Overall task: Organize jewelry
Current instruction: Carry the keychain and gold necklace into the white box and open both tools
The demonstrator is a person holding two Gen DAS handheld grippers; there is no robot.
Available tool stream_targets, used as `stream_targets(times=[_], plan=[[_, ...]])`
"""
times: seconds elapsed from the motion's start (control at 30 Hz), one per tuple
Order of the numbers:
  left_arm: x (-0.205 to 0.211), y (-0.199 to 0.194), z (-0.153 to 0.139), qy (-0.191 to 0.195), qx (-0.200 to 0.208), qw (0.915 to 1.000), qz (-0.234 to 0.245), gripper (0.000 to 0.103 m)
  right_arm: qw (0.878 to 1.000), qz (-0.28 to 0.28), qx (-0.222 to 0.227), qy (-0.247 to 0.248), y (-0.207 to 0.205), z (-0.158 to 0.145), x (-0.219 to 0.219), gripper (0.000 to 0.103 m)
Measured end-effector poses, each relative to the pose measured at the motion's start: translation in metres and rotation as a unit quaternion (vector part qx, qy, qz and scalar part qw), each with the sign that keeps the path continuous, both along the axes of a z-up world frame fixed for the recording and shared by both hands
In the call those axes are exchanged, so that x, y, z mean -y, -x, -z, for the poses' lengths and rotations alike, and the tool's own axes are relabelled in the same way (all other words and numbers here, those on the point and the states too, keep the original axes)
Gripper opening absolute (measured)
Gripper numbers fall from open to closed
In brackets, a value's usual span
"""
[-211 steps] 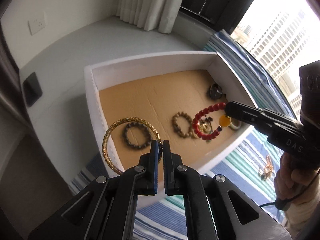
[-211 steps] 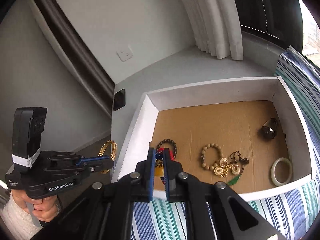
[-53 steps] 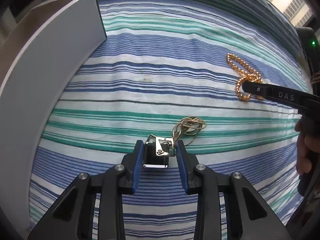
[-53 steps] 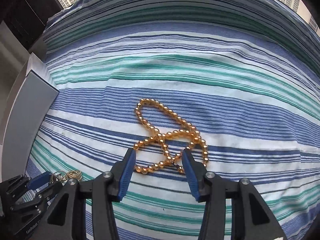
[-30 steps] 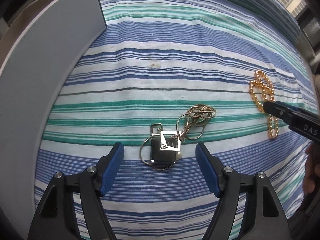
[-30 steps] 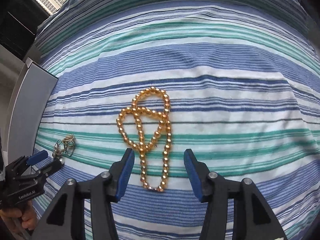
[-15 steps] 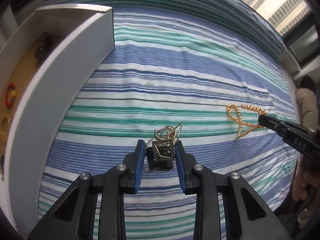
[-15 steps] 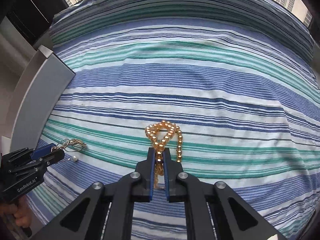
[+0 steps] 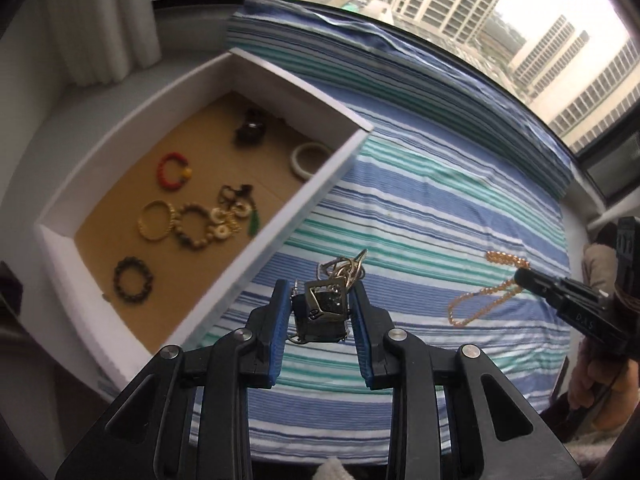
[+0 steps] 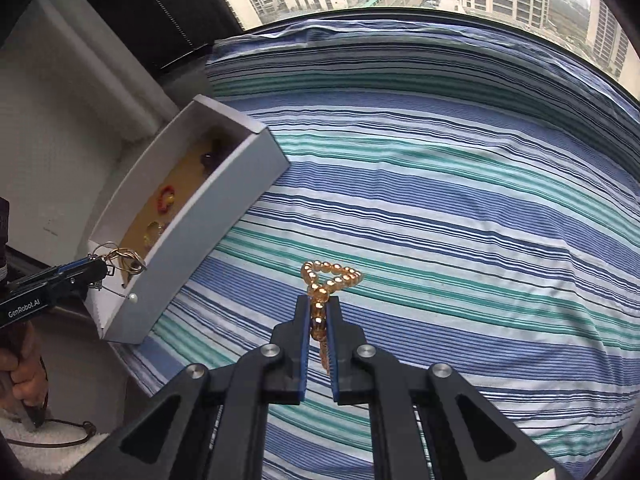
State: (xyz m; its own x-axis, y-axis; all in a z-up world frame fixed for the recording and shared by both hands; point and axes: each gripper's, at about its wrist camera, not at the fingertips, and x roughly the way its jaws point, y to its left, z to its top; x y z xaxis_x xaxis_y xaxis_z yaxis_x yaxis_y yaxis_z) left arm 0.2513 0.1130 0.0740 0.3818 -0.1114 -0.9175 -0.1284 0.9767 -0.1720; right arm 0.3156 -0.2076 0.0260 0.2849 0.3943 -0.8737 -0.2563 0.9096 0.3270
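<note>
My left gripper point(image 9: 320, 304) is shut on a dark square pendant point(image 9: 326, 310) whose thin metal chain point(image 9: 348, 266) bunches above it, lifted over the striped cloth beside the white box point(image 9: 316, 196). From the right wrist view the same left gripper point(image 10: 94, 270) hangs by the box's near corner point(image 10: 132, 320). My right gripper point(image 10: 319, 312) is shut on a gold bead necklace point(image 10: 330, 274), raised above the cloth. In the left wrist view the necklace point(image 9: 484, 292) dangles from the right gripper point(image 9: 520, 274).
The box has a brown floor holding a red bead bracelet point(image 9: 172, 170), a gold bangle point(image 9: 158, 220), a pale ring bangle point(image 9: 310, 156), a dark bead bracelet point(image 9: 132, 278) and other pieces. The blue-green striped cloth point(image 10: 460, 220) covers the surface. A window runs behind.
Both grippers have risen from the cloth with their pieces. The left one has swung toward the box, which is now in view; the necklace now hangs off the cloth.
</note>
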Motion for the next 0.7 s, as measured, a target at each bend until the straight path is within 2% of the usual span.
stream_targets(times=[0.23,0.4,0.57,0.7], plan=[[-0.096,0.007,0.003,-0.024,0.002,0.996,-0.086,0.029,0.996,-0.073,0.024,-0.046,-0.015,-0.031,-0.119,0.008],[-0.124,0.001,0.021,-0.025,-0.008,0.994,-0.106,0.029,0.991,-0.104,0.039,-0.071,-0.05,-0.042,-0.199,0.008],[-0.139,-0.007,0.046,-0.021,-0.022,0.993,-0.114,0.029,0.989,-0.121,0.042,-0.069,-0.094,-0.029,-0.26,0.008],[-0.144,-0.012,0.071,-0.017,-0.04,0.9917,-0.121,0.029,0.989,-0.141,0.033,-0.044,-0.12,0.0,-0.291,0.008]])
